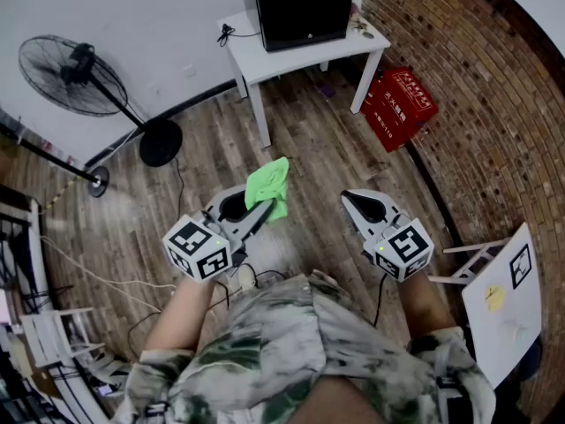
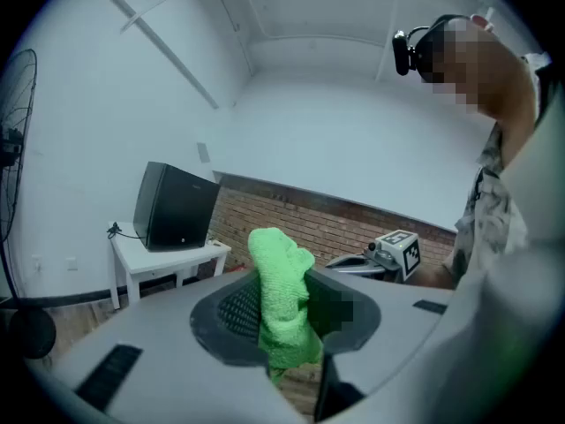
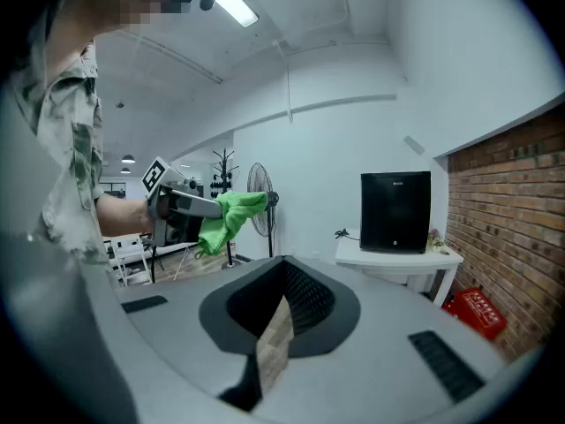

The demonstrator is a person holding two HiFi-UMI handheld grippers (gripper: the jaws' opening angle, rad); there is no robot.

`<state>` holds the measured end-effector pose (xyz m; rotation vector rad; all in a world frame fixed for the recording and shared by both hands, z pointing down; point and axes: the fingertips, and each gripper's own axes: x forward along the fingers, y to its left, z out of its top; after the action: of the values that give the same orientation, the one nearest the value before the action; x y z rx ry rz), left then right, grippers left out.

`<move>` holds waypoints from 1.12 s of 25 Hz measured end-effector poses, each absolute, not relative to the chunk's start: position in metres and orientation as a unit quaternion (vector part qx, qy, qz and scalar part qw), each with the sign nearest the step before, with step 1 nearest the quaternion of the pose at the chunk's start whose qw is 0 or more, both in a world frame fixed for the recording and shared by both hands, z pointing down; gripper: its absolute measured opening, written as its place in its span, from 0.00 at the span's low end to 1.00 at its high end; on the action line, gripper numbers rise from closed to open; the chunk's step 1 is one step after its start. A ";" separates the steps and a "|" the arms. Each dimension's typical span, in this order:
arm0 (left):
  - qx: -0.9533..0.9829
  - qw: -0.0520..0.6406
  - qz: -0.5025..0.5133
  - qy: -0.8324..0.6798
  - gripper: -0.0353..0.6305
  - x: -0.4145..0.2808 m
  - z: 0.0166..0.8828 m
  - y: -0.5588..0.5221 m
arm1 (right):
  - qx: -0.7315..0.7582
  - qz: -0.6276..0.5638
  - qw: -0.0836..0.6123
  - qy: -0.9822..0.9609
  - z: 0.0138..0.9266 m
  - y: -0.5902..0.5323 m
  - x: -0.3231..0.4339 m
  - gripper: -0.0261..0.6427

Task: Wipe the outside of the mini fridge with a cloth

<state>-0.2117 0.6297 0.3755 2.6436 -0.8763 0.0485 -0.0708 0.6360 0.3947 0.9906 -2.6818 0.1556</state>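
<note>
The black mini fridge (image 1: 300, 7) stands on a white table (image 1: 265, 56) against the far wall, well ahead of both grippers. It also shows in the left gripper view (image 2: 172, 206) and the right gripper view (image 3: 395, 210). My left gripper (image 1: 256, 210) is shut on a green cloth (image 1: 269, 186), which bunches up out of the jaws (image 2: 281, 281). My right gripper (image 1: 362, 206) is level with it on the right, jaws shut and holding nothing (image 3: 281, 316). Both hover over the wooden floor in front of the person's legs.
A red crate (image 1: 399, 106) sits by the brick wall, right of the table. A black standing fan (image 1: 75, 73) is at the left with cables across the floor. A white chair (image 1: 503, 299) stands close on the right, and white racks are at the lower left.
</note>
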 end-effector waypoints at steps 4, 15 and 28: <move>0.940 0.165 0.018 -0.300 0.24 -0.280 0.369 0.622 | 0.347 0.058 0.138 -0.926 0.392 0.624 -0.148 0.07; 0.953 0.174 0.022 -0.247 0.24 -0.390 0.374 0.583 | 0.364 0.069 0.144 -0.918 0.382 0.593 -0.284 0.07; 0.952 0.166 0.019 -0.255 0.24 -0.316 0.347 0.452 | 0.357 0.059 0.147 -0.921 0.377 0.466 -0.207 0.11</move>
<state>-0.3157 0.4516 0.3470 2.7118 -0.7258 0.0544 -0.2071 0.4658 0.3773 1.0270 -2.6490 0.1705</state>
